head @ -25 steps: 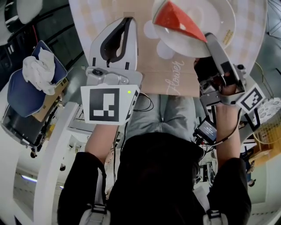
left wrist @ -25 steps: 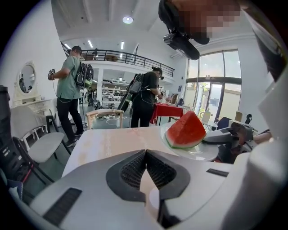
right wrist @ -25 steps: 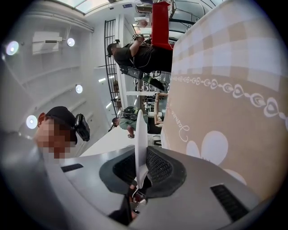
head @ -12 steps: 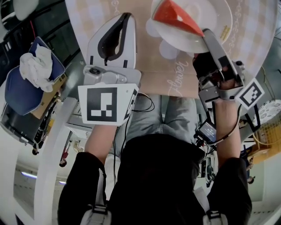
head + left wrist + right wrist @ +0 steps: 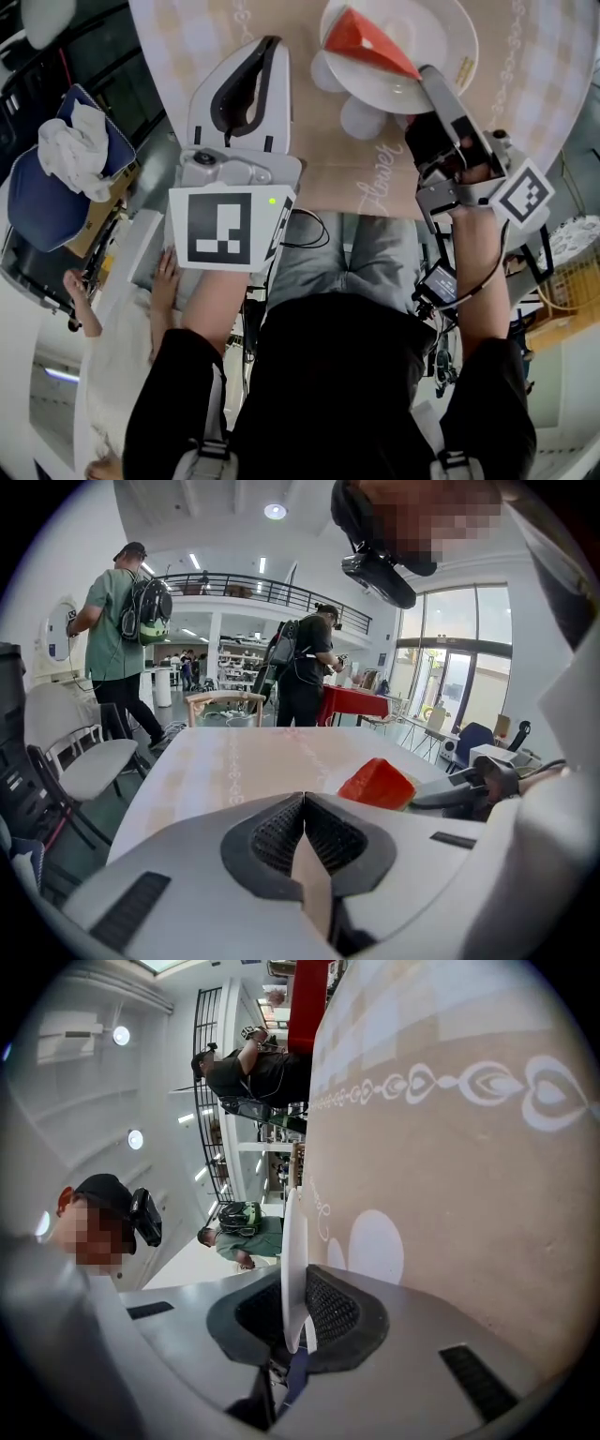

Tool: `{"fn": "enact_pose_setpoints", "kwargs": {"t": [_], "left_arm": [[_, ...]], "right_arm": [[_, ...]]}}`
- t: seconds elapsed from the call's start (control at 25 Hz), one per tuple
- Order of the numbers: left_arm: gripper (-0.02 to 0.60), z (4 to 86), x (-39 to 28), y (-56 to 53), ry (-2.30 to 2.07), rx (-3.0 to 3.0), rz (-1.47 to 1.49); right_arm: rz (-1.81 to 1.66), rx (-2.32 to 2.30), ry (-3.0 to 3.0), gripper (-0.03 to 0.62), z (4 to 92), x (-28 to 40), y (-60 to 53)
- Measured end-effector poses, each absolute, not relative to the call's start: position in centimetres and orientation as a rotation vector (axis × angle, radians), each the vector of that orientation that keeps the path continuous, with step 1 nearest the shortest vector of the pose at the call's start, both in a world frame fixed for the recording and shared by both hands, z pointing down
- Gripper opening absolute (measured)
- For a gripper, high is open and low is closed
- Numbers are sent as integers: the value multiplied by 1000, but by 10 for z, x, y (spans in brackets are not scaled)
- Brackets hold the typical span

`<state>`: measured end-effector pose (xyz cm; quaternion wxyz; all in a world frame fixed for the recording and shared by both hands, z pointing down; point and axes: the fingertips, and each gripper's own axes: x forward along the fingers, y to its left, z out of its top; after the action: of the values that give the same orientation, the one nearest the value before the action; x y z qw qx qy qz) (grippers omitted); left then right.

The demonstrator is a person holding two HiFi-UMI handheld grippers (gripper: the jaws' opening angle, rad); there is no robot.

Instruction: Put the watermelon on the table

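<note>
1. Marker cubes sit nearest the person's body, one on the left gripper [image 5: 270, 47] and one on the right gripper [image 5: 427, 75], both held out over the table [image 5: 319, 141].
2. The left gripper's jaws are pressed together with nothing between them, seen plainly in the left gripper view [image 5: 303, 799]. It hovers over bare patterned tablecloth.
3. The right gripper [image 5: 298, 1283] is clenched on the near rim of a white plate [image 5: 450, 37]. In its own view the plate [image 5: 293, 1232] is seen edge-on between the pads, with a gap between that rim and the cloth.
4. The watermelon [image 5: 361, 39], a red wedge, lies on the plate's left part, just beyond the left gripper's tip [image 5: 377, 784].
5. Farther off, two people with backpacks [image 5: 122, 621] stand beyond the table.
</note>
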<state>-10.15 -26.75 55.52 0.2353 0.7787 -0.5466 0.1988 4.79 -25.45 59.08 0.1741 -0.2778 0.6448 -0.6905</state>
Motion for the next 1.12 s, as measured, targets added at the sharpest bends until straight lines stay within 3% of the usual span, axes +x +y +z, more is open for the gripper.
{"fn": "enact_pose_setpoints", "kwargs": {"t": [1.12], "left_arm": [[12,549,-86,-273,-1464,2140,546]], "right_arm": [[-2100,-996,1970,32,606,38,-252]]}}
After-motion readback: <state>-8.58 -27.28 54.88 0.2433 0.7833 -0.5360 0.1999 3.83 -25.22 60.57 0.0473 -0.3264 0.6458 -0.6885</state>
